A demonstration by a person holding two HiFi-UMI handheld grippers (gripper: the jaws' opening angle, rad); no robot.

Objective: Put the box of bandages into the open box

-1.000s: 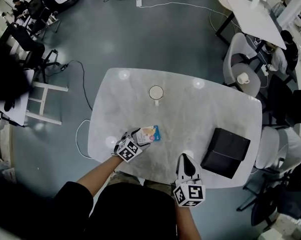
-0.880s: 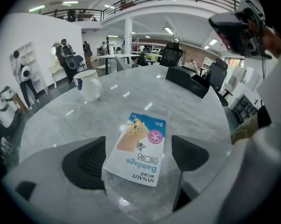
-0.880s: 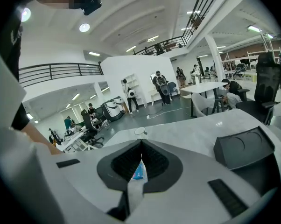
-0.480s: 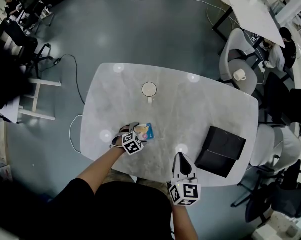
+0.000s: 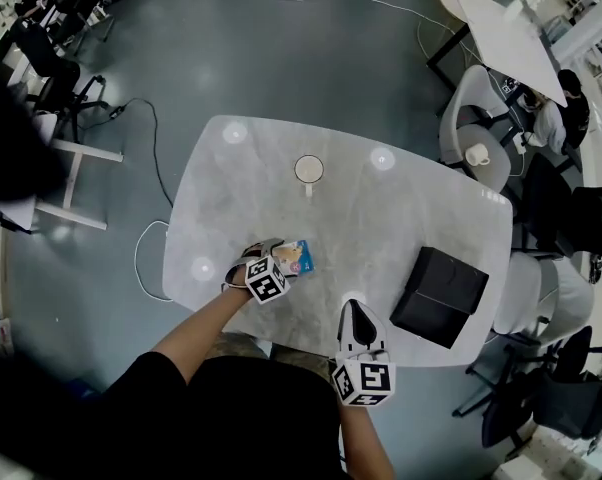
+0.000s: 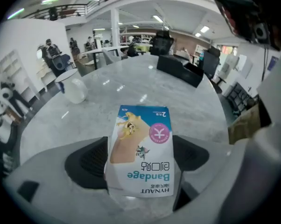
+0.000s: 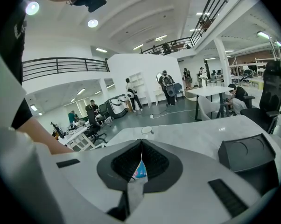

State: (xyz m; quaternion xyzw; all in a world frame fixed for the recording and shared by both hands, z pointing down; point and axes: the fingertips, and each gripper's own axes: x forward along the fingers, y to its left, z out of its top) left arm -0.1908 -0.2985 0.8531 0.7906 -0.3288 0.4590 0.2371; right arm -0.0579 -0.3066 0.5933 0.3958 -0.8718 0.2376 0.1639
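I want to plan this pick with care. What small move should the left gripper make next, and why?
Probably finish closing the left gripper on the bandage box before any lift. Its jaws are closing with the box flat on the table between them, but they do not clearly press it yet. The black box sits further right.

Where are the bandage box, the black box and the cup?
bandage box (image 6: 143, 153), left gripper view, its printed face
black box (image 5: 441, 296), head view, its top
cup (image 5: 309, 170), head view, its opening
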